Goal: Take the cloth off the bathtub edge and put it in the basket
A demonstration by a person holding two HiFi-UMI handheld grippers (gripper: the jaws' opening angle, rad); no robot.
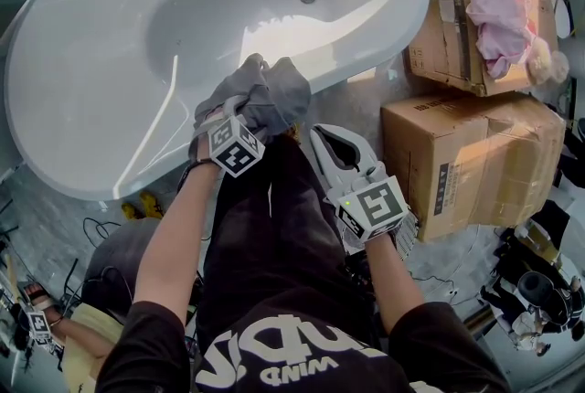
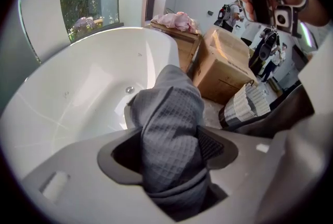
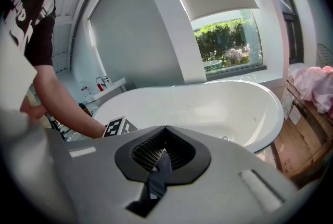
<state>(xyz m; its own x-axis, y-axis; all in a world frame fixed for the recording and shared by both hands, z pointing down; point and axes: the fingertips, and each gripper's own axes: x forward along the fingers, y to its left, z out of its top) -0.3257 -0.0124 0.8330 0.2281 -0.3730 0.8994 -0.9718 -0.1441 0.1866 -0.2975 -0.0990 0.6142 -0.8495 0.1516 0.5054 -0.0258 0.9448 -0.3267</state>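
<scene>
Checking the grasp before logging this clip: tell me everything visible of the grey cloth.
The grey cloth is soft, waffle-textured fabric, plain and dull, bunched into thick folds. It runs between the jaws of the left claw, which is closed on it, and bulges beyond them. In the head view it is heaped over that claw at the near rim of the white bathtub. The right claw does not touch it.
</scene>
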